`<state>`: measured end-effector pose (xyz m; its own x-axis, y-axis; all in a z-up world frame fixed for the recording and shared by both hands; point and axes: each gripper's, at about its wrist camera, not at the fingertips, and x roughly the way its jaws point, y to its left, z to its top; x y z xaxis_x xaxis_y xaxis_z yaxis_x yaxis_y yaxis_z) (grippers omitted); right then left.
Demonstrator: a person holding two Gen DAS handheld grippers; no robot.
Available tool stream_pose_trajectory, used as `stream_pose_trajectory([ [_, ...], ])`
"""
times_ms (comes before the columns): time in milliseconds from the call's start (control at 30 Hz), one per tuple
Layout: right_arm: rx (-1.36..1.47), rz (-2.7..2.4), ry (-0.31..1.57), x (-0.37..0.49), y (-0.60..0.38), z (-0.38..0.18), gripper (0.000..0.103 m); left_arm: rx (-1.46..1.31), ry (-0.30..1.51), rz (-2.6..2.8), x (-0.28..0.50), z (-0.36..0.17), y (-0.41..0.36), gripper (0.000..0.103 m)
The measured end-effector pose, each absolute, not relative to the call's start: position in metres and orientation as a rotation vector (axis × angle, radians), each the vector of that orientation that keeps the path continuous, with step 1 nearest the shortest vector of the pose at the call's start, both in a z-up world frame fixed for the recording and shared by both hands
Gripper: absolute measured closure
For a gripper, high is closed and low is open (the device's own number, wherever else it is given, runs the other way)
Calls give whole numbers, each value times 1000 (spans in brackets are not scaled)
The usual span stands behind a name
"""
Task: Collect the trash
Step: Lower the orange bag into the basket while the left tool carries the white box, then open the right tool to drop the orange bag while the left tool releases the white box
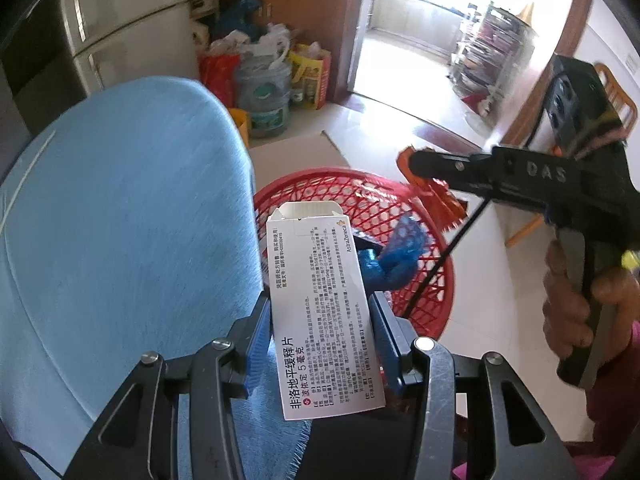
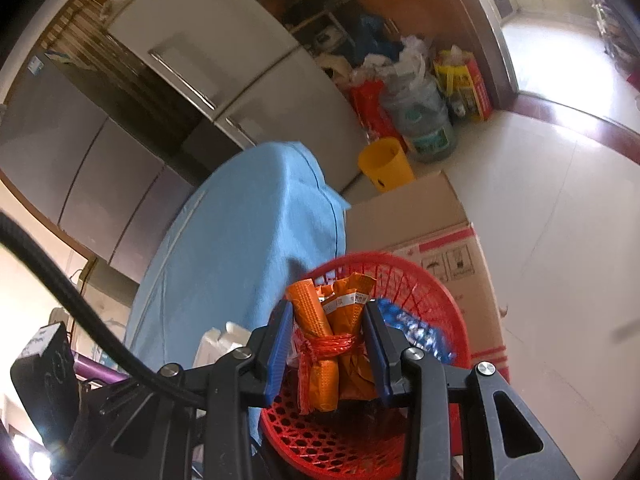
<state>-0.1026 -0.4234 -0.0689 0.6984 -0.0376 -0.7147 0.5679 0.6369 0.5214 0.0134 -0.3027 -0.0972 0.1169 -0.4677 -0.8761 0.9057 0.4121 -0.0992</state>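
Left wrist view: the left gripper (image 1: 320, 344) holds a white printed cardboard medicine box (image 1: 320, 312) between its blue pads (image 1: 258, 344), jaws closed to the box width; the box's open flap end points toward the red plastic lattice basket (image 1: 436, 304), which sits just past the edge of the blue cloth-covered table (image 1: 128, 232). Blue crumpled plastic wrappers (image 1: 400, 252) already lie inside the basket. The right gripper (image 1: 432, 178) is seen above the basket's far rim with orange material at its tip. Right wrist view: the right gripper (image 2: 328, 344) is closed on a bundle of orange foil sachets tied with red string (image 2: 332, 336), held directly over the basket (image 2: 448, 304); a brown cardboard carton (image 2: 448, 240) stands behind the basket. Recommended procedure, judged from this position: lower each item below the basket rim before opening the jaws, release the bundle first, then advance the box until it is fully over the basket opening, since its rear end appears to hang over the table edge
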Motion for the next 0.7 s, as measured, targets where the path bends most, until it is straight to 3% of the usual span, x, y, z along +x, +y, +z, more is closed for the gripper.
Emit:
stream_pose_trajectory([
  [700,855,-342,820,-87,-407,-97,63,514,1051,-1048,18,-109,-302,53],
])
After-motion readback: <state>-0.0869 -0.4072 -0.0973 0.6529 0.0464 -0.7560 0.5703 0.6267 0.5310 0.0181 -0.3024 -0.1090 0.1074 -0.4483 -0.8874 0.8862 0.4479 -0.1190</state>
